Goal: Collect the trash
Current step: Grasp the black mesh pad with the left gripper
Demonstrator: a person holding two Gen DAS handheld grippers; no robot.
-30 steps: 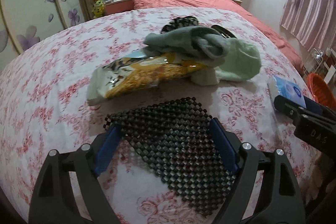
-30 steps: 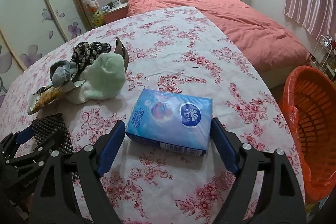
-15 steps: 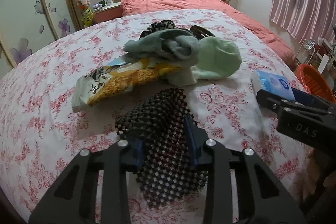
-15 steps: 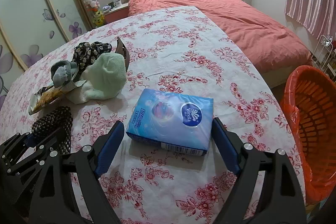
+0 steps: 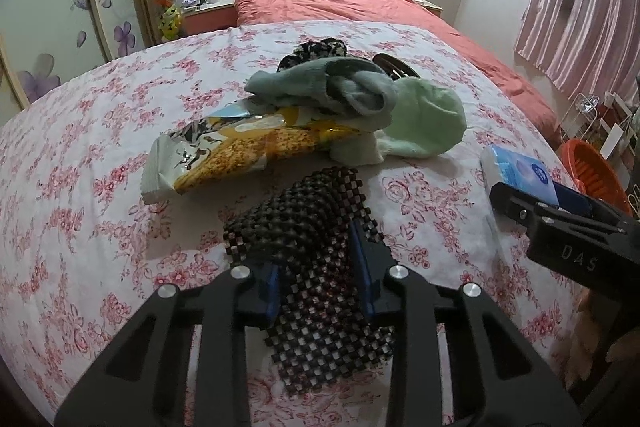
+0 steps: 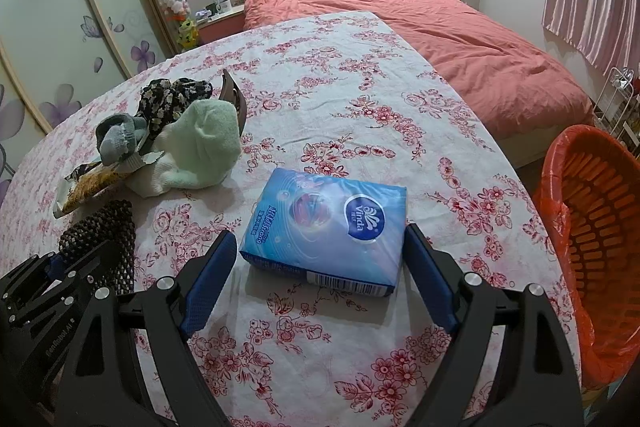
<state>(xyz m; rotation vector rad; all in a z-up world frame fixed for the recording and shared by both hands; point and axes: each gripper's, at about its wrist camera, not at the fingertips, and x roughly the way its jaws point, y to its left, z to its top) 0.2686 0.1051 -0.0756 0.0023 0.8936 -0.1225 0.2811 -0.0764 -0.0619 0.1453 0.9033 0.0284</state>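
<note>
Flowered tablecloth [image 5: 80, 155]: snack wrapper [image 5: 224, 155] half buried under socks [image 5: 336, 95].

Bare tablecloth [image 6: 340, 99] lies open beyond the tissue pack [image 6: 332, 231]; clothes pile [image 6: 188, 143] crowds its left.

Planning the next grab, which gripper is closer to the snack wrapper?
Left. The left gripper grips the black mesh mat just before the snack wrapper; the right gripper straddles the tissue pack, farther off.
</note>
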